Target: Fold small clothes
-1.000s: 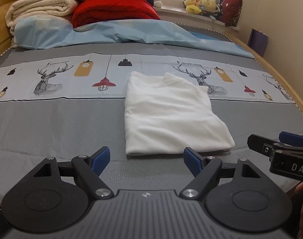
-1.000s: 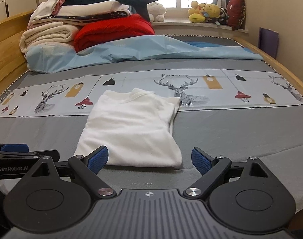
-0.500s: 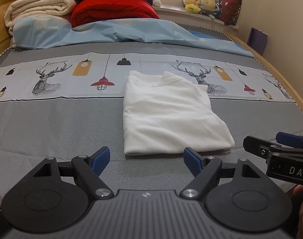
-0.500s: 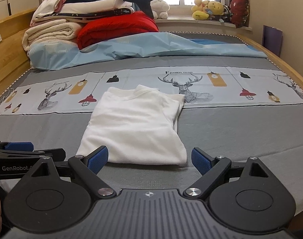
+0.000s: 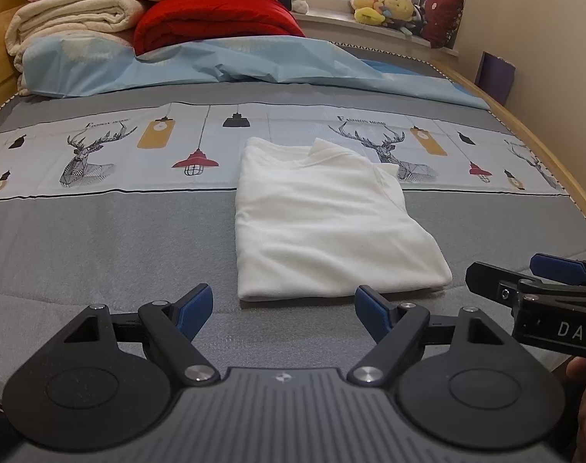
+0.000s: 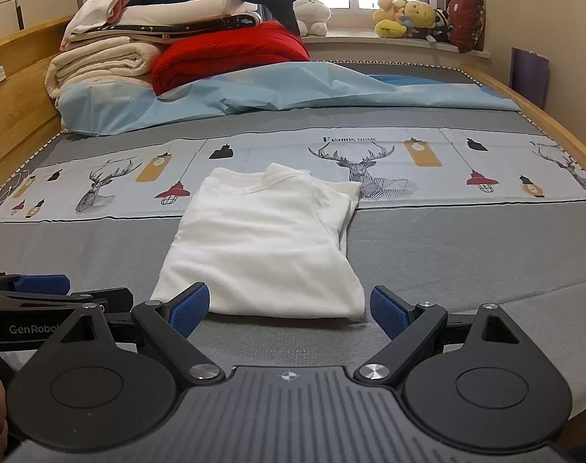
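A small white garment [image 5: 323,223] lies folded into a flat rectangle on the grey bed cover, collar at the far end; it also shows in the right wrist view [image 6: 265,247]. My left gripper [image 5: 283,310] is open and empty, just short of the garment's near edge. My right gripper [image 6: 289,308] is open and empty, also at the near edge, with its fingers either side of the near hem. The right gripper shows at the right of the left wrist view [image 5: 543,289]; the left gripper shows at the left of the right wrist view [image 6: 42,297].
Folded blankets [image 6: 111,58] and a red quilt [image 6: 231,54] are stacked at the bed's head, with a light blue sheet [image 6: 293,88] before them. Plush toys [image 6: 408,19] sit on the windowsill. A wooden bed frame [image 6: 543,123] runs along the right.
Both grippers have drifted slightly toward the garment; the view rose a little. The garment has not moved and both grippers stay open.
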Demonstrator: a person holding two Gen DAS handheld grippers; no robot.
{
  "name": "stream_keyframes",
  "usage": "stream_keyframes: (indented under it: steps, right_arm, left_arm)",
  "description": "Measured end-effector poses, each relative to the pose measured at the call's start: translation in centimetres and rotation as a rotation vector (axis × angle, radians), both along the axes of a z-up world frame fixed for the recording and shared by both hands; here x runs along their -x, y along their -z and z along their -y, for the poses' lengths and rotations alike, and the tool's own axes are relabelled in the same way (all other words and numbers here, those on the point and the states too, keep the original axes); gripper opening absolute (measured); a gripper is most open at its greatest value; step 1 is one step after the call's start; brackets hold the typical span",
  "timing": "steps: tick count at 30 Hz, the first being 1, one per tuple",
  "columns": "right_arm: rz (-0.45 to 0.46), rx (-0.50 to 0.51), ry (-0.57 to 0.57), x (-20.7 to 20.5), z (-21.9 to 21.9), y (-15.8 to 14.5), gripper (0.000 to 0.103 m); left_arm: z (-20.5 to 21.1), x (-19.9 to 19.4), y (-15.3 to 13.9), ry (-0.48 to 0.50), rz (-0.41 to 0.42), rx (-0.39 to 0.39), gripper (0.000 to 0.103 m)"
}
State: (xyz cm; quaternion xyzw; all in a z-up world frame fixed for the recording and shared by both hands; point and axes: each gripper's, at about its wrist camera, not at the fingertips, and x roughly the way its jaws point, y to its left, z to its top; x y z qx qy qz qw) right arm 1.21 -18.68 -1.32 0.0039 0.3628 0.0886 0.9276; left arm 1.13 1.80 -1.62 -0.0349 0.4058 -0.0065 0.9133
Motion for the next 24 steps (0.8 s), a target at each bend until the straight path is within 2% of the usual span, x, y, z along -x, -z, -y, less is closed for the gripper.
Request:
stream_keyframes:
  steps: [24]
  right_arm:
    - [0.001, 0.005, -0.008, 0.06, -0.06, 0.1, 0.091]
  left_arm:
    - [-0.03, 0.25, 0.01, 0.022, 0.015, -0.003, 0.085]
